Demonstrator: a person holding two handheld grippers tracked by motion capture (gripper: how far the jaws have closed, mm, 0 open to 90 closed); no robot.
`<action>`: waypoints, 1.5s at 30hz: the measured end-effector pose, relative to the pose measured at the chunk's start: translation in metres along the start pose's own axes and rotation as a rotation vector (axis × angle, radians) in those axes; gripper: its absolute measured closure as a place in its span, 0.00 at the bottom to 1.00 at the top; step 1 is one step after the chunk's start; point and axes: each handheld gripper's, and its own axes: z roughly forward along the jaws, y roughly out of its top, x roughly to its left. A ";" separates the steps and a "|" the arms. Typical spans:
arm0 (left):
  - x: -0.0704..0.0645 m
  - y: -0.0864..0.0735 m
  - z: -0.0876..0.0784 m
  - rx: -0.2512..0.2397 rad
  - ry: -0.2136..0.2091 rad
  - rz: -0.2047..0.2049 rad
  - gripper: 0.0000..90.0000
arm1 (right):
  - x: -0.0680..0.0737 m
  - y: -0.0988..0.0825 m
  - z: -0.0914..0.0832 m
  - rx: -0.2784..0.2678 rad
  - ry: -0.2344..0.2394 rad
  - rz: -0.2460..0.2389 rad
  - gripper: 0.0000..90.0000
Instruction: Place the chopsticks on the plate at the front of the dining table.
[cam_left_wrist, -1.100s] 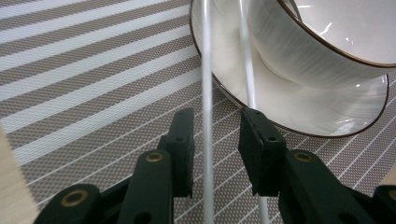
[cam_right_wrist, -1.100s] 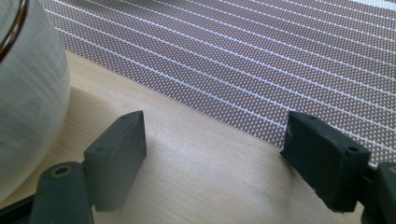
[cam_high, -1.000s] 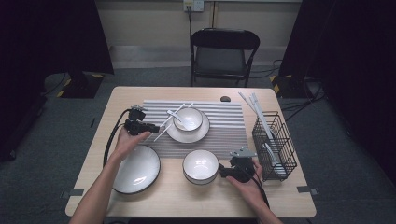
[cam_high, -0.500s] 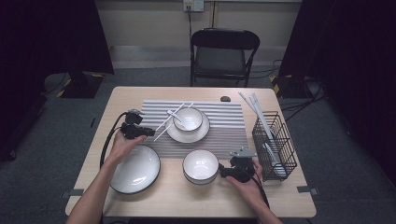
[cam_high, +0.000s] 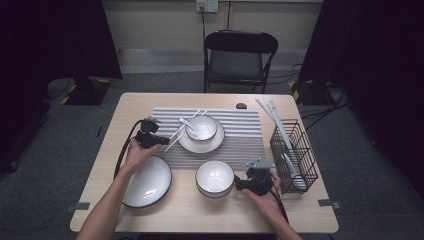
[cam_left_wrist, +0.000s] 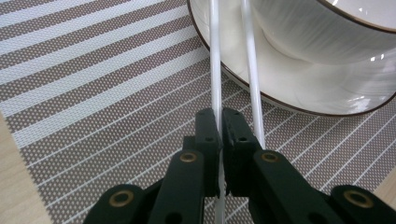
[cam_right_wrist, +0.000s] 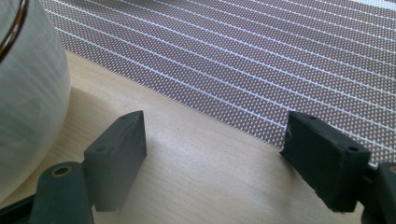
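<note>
1. The left gripper (cam_left_wrist: 219, 122) is pinching one white chopstick (cam_left_wrist: 215, 60) between its jaws, which have just been closing; in the high view this gripper (cam_high: 159, 141) is sitting at the left edge of the striped placemat (cam_high: 240, 142).
2. The pinched chopstick is lying on the placemat (cam_left_wrist: 93, 93) and running up onto the rim of the saucer (cam_left_wrist: 299, 88); a second chopstick (cam_left_wrist: 250, 70) is lying just beside it, outside the jaws and touching the right jaw's outer side.
3. A white bowl (cam_high: 202, 127) is standing on the saucer (cam_high: 216, 143), with a white spoon (cam_high: 187, 124) resting in it.
4. The right gripper (cam_right_wrist: 212, 154) is holding its jaws spread wide over bare table (cam_right_wrist: 196, 172), with nothing between them; in the high view it (cam_high: 239, 185) is lying just right of the near bowl (cam_high: 214, 178).
5. That near bowl (cam_right_wrist: 28, 93) is standing beside the right gripper's left jaw, apart from it.
6. A dark-rimmed plate (cam_high: 148, 182) is lying under the left forearm, and a wire basket (cam_high: 295, 155) of utensils is standing at the table's right edge.
</note>
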 end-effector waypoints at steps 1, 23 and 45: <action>0.000 0.000 0.001 -0.010 -0.007 -0.001 0.96 | 0.000 0.000 0.000 0.000 0.000 0.000 0.23; -0.004 0.010 0.012 -0.012 -0.035 0.016 0.95 | 0.000 0.000 0.000 0.000 0.000 0.001 0.23; 0.002 0.003 -0.003 -0.003 -0.027 -0.005 0.83 | 0.000 0.000 0.000 0.000 -0.001 0.001 0.23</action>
